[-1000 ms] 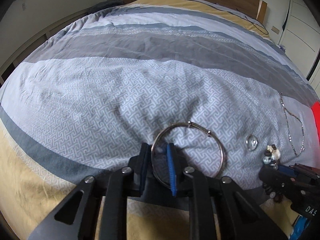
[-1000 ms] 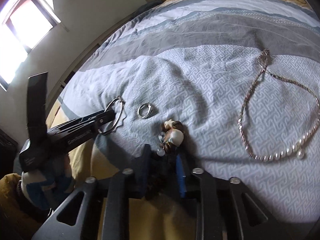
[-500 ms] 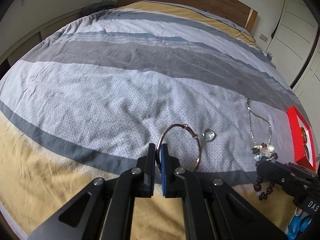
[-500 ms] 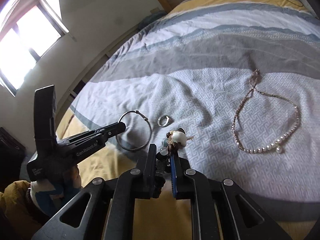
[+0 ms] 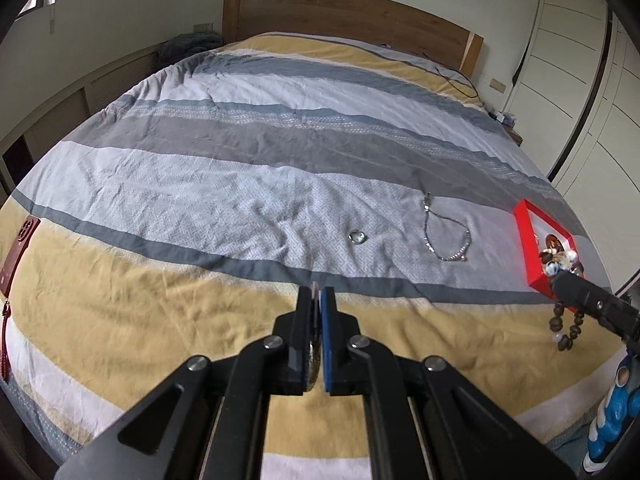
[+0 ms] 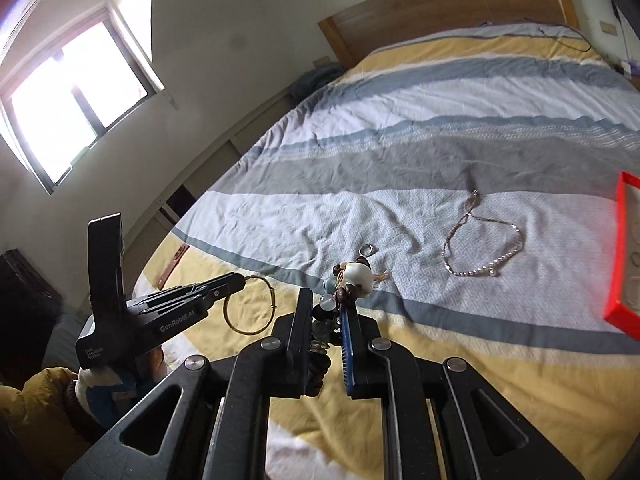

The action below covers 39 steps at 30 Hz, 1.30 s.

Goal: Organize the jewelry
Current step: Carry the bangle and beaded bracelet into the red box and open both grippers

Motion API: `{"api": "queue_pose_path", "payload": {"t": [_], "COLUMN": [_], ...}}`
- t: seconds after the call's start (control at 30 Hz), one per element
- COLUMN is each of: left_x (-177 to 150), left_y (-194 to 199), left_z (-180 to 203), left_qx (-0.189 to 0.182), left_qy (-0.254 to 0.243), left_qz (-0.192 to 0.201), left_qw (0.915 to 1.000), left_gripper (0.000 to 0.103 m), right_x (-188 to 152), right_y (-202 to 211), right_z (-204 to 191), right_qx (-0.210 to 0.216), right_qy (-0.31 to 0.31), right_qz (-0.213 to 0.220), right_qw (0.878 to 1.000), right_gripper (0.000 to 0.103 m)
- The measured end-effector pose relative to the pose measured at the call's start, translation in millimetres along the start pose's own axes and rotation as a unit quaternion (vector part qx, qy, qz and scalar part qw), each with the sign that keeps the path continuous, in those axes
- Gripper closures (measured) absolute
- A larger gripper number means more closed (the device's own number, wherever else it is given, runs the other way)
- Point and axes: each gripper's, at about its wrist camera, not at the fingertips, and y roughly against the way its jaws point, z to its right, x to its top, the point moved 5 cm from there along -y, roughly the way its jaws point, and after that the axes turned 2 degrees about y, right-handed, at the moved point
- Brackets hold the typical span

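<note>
On the bed (image 5: pixel 280 152) we see the ring (image 5: pixel 356 236) left of the necklace (image 5: pixel 446 232), and the tray (image 5: pixel 525 240) right of the necklace, near the bed's edge.

A beaded bracelet (image 6: pixel 352 280) with a pale shell-like charm is clamped between the jaws of the right gripper (image 6: pixel 326 308), above the striped bedspread (image 6: pixel 400 152). Left of the bracelet, a thin gold bangle (image 6: pixel 250 304) is held by the tip of the left gripper (image 6: pixel 230 282), clear of the bedspread. Just beyond the bracelet, a small silver ring (image 6: pixel 367 249) is seen lying on the fabric. To the right of the bracelet, a pearl necklace (image 6: pixel 482 240) is laid out, and farther right a red tray (image 6: pixel 618 248) is cut off by the frame edge.
</note>
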Motion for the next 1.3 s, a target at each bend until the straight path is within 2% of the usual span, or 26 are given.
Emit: {"api": "queue_pose_path", "payload": {"t": [0.3, 0.67, 0.93, 1.3], "left_x": [-25.8, -55.3, -64.4, -70.1], "left_y": [67.7, 115.8, 133.3, 125.1], "left_z": [20.5, 59.6, 94.3, 150.2], "left_qx": [-0.009, -0.032, -0.044, -0.058], "left_qy": [-0.019, -0.032, -0.04, -0.07], "left_qz": [0.028, 0.041, 0.048, 0.031], "left_qw": [0.9994, 0.9981, 0.9971, 0.9954], "left_gripper": [0.099, 0.099, 0.099, 0.099], "right_x": [-23.2, -61.9, -79.6, -96.6], "right_y": [69.3, 144.1, 178.8, 202.2], "right_z": [-26.8, -30.9, -14.9, 27.5], "right_qx": [-0.017, -0.031, -0.035, -0.039], "right_qy": [0.013, 0.003, -0.008, -0.038], "right_qz": [0.037, 0.076, 0.091, 0.101], "right_qw": [0.999, 0.997, 0.995, 0.993], "right_gripper": [0.09, 0.09, 0.09, 0.09]}}
